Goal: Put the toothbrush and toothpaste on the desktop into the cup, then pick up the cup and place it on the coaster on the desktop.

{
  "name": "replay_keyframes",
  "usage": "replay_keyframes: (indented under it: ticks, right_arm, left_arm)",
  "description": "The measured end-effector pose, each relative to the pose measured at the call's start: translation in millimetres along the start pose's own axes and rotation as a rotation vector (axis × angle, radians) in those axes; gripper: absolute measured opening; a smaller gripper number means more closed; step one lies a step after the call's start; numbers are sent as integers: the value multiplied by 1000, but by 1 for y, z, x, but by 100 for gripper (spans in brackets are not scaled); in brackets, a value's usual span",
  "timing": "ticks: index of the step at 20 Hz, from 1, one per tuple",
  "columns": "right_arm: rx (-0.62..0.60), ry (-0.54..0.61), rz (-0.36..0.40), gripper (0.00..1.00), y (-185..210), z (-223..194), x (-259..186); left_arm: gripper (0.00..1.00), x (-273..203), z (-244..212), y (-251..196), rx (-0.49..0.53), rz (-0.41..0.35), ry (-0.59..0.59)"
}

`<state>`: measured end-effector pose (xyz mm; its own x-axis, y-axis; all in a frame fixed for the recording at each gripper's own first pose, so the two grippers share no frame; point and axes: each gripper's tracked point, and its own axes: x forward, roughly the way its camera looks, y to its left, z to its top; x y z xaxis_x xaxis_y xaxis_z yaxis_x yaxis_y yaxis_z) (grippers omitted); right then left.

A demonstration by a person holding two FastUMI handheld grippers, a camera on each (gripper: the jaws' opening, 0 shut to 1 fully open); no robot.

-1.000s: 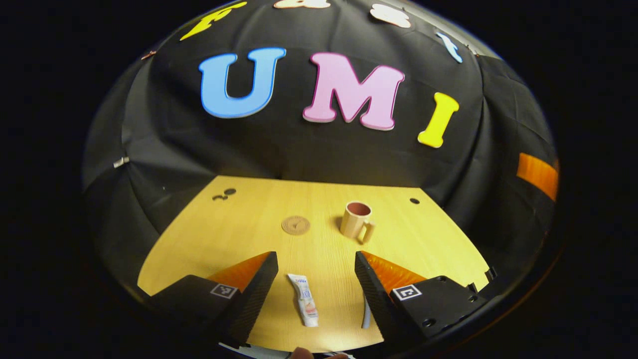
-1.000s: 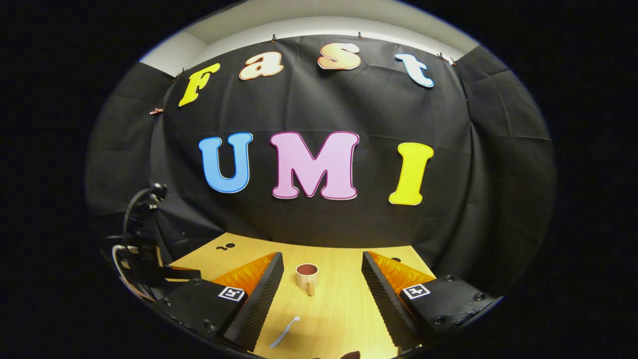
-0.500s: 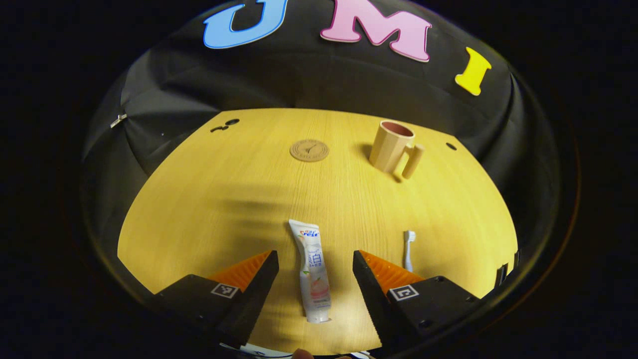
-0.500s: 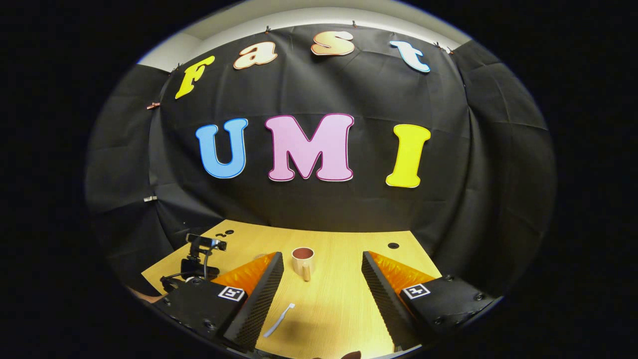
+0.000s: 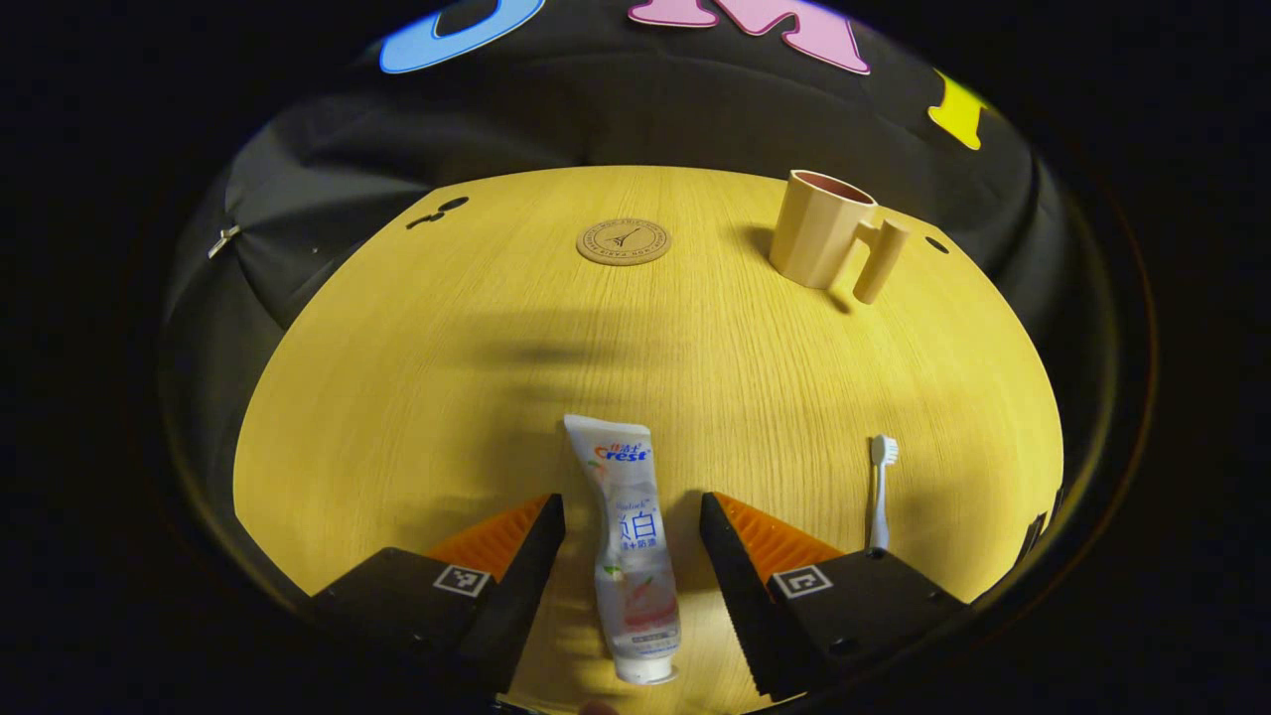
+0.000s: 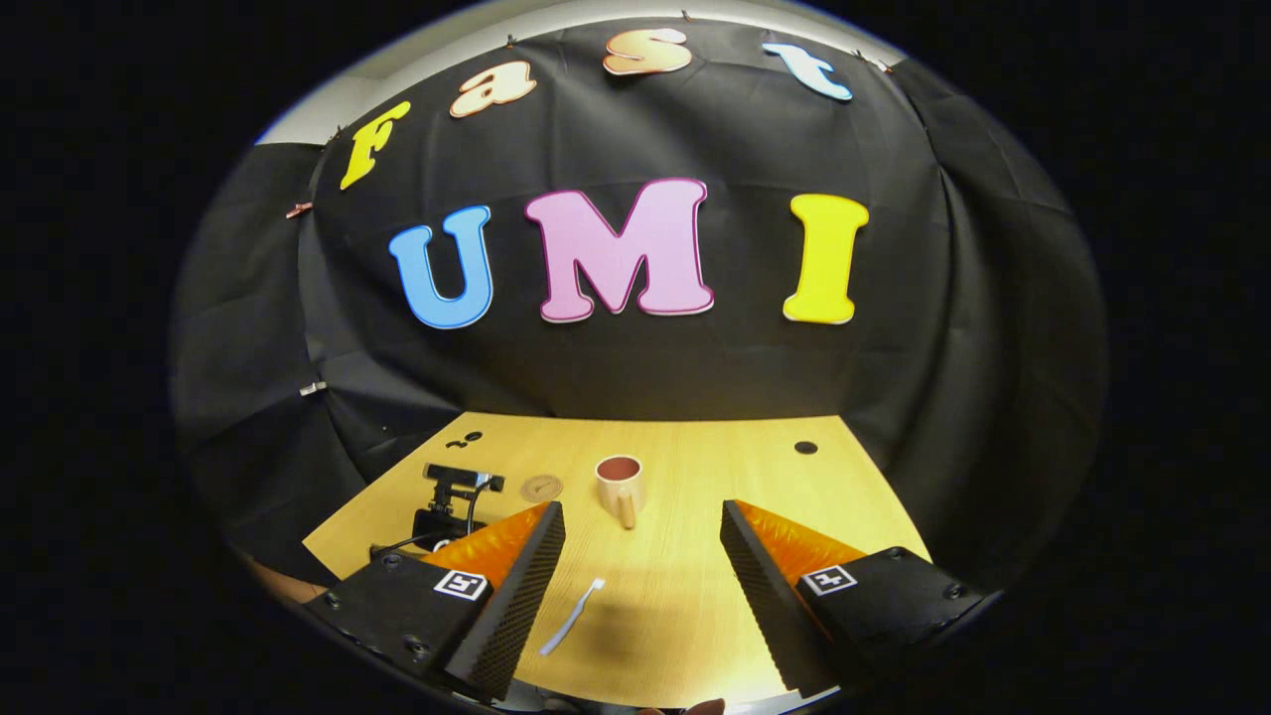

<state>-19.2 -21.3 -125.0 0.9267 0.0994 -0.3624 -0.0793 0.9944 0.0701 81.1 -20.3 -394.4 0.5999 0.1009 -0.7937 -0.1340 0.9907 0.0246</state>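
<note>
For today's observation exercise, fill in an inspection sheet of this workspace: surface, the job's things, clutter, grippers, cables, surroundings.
Surface: wooden desktop, with small dark holes near the back.
Job's things: toothpaste lying flat between the left gripper's fingers; toothbrush flat beside it; cup upright, nothing seen inside; coaster bare.
Clutter: nothing seen.
Grippers: left gripper open, straddling the toothpaste; right gripper open, holding nothing.
Cables: one on the left gripper in the right gripper view.
Surroundings: black cloth wall.
</note>
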Motion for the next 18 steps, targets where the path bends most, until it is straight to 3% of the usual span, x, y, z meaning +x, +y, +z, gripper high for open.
replay_keyframes:
  ticks: [2,4,7,8,10,11,12,14,18]
  right_arm:
    - [3,67,1,98,1,-18,11]
    - [5,139,1,98,6,-40,23]
    - [-5,242,14,98,18,-74,42]
    - [-6,277,19,98,23,-86,48]
    - [9,348,26,98,33,-110,58]
    - [17,380,29,90,40,-124,63]
    - [20,409,26,98,45,-136,68]
    - [15,462,11,96,51,-160,80]
    - [31,582,-41,83,54,-204,102]
  left_arm:
    - [87,-1,-1,-2,7,-9,11]
    - [78,-1,-3,-1,9,-6,18]
    - [49,-2,-5,2,13,-4,46]
    - [46,-2,-4,3,15,-9,56]
    - [42,-3,-3,3,21,-31,72]
    - [41,-2,-3,3,25,-43,78]
    - [37,-2,-2,3,32,-56,78]
    - [33,-3,-1,2,38,-99,74]
    - [26,-24,5,0,-25,-211,58]
